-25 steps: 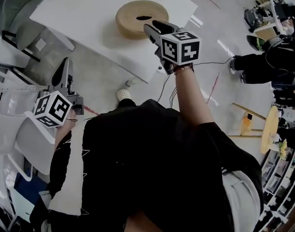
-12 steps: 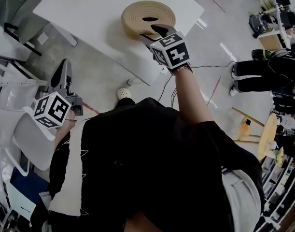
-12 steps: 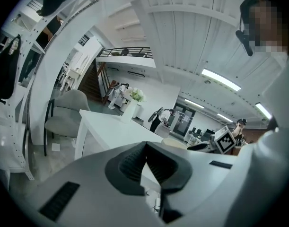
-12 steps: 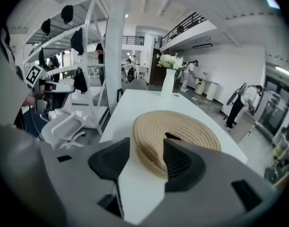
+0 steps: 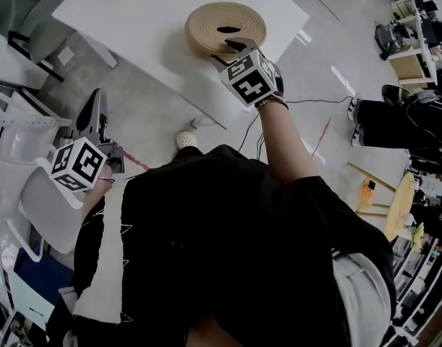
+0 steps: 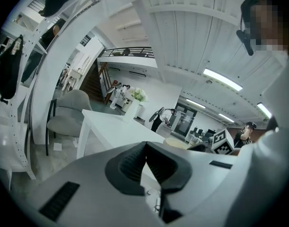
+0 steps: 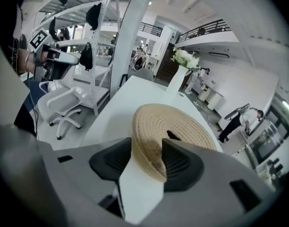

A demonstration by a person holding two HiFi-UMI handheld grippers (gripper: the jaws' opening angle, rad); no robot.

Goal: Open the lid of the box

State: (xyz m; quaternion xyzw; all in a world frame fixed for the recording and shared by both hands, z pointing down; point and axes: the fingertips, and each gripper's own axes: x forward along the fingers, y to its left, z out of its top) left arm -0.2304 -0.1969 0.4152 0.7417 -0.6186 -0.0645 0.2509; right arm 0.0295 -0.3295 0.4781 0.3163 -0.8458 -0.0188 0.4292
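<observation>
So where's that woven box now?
Head view, top centre: the woven box sits on the white table near the right corner, its near rim between the open right tool.

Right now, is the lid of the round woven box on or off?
On. The woven lid sits flat and centred on the box on the white table; no gap or lifted edge shows.

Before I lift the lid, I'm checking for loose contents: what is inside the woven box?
Only the closed woven lid shows, with a dark spot at its centre. The box interior is covered.
</observation>
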